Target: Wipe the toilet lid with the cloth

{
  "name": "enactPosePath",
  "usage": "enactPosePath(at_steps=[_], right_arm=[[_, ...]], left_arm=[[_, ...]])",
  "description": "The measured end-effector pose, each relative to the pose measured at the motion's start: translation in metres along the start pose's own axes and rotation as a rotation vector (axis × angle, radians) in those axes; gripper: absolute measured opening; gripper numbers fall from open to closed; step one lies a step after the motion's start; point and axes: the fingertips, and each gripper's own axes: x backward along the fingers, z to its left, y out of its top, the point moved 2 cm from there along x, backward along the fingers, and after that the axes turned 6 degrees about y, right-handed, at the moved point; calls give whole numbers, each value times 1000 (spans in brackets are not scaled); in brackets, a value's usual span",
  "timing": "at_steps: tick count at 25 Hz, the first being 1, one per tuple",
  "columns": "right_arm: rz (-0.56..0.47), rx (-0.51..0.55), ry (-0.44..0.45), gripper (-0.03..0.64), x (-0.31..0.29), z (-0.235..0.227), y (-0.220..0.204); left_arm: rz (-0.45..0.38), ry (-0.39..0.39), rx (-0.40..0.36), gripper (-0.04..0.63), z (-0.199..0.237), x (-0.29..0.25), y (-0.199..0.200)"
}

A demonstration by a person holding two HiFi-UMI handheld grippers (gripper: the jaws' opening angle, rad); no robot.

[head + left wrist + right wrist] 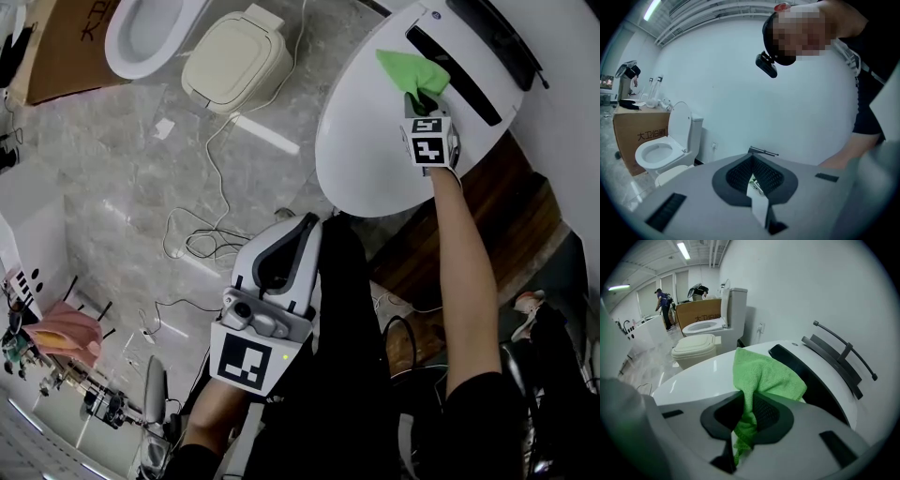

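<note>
A white toilet lid (375, 141) lies closed at the upper right of the head view, with a dark slot along its back. A green cloth (408, 67) rests on it near that slot. My right gripper (422, 97) is shut on the cloth and holds it against the lid. In the right gripper view the green cloth (761, 371) spreads forward over the lid (703, 376), with a bunch of it pinched in the right gripper (745, 401). My left gripper (305, 225) is held low near the person's body, away from the lid. The left gripper (752, 172) is shut with nothing in it.
A second toilet (141, 37) and a cardboard box (66, 47) stand at the top left. A beige seat unit (234, 58) lies on the floor beside them. Loose cables (202, 239) trail across the grey floor. A wooden pallet (511, 202) lies under the toilet. A person (663, 305) stands far off.
</note>
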Motion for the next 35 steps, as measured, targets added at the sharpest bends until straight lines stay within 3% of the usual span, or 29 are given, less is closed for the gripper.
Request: enactPosePath(at_steps=[15,27,35], right_arm=[[54,115,61,66,8,98,-31],[122,237,138,66,26,188,-79],[168,257,179,66,42,235,-115]], left_arm=[[-9,-34,-7,-3,17,50,-7],[-23,-76,4,-3,24,82,-13],[-35,-84,-7,-3,36,97,-14]])
